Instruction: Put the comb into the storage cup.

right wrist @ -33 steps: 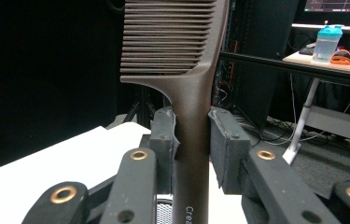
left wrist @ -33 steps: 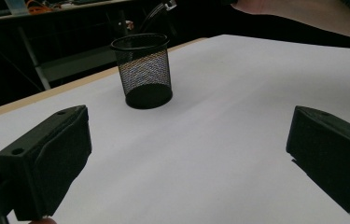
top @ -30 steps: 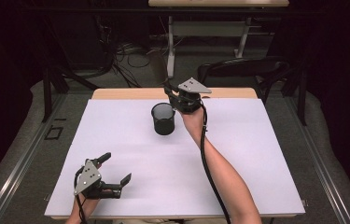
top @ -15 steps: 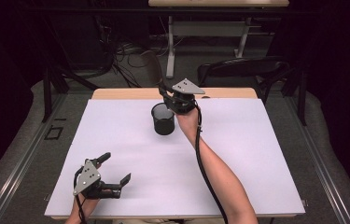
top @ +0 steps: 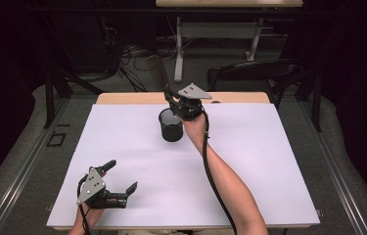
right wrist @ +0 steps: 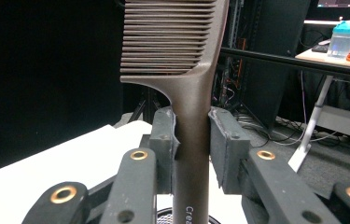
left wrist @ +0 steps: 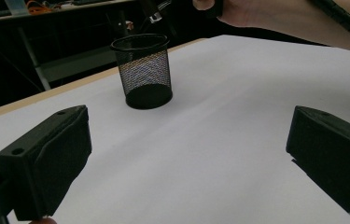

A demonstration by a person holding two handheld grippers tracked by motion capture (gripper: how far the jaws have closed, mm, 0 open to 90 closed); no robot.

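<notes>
A black mesh cup stands upright on the white table top, toward the far middle. Just behind and above it, my right gripper is shut on the handle of a brown comb. The comb stands upright with its teeth at the top, and the cup's rim shows directly below the handle. My left gripper rests near the front left corner, open, with nothing between its jaws. In the left gripper view the cup stands well ahead of that gripper.
The table's wooden far edge runs behind the white sheet. A dark chair and tangled cables lie on the floor beyond it. A desk with a blue bottle stands farther back. The person's right forearm crosses the table's middle.
My right gripper with the comb has shifted slightly left, closer over the cup. The left gripper and the cup have stayed in place.
</notes>
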